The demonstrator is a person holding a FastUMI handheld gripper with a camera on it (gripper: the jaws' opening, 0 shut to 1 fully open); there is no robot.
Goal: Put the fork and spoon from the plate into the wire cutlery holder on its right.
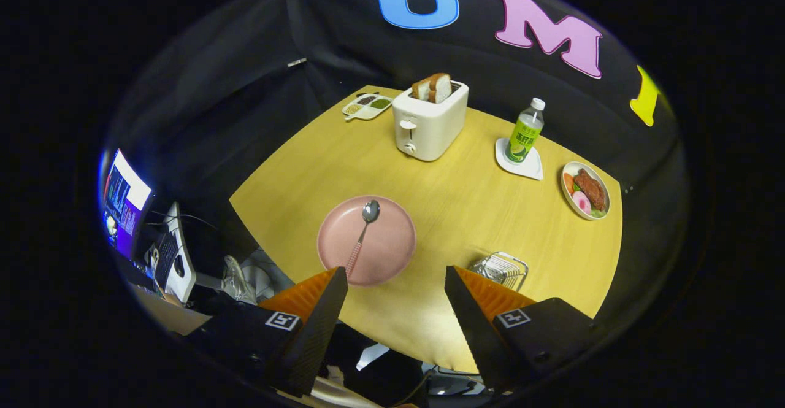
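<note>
The spoon [363, 234] lies across the pink plate [392, 254], its long axis running from the near rim toward the plate's far side, tilted a little to the right as it goes away. The bowl end points away from the gripper, resting near the far part of the plate; the patterned pinkish handle points back toward the gripper, its end at the near rim. That handle end sits just ahead of the tip of the left finger [328, 294], nearly meeting it in the picture, though the gripper looks to be held above the table and I cannot tell whether they touch. No fork can be made out on the plate.

The gripper [395, 279] has its fingers spread wide with nothing between them; bare yellow table [466, 211] shows in the gap. The plate lies ahead of the left finger and partly ahead of the gap.

The wire cutlery holder [501, 269] stands to the right of the plate, apart from it, just beyond the right finger's tip.

Farther off, a white toaster [429, 126] holds bread slices [433, 87]. Left of it is a small divided dish [366, 107]. To its right, a green bottle [526, 133] stands on a white coaster [527, 165], and beyond that lies a plate of food [585, 191] near the table's right edge.
</note>
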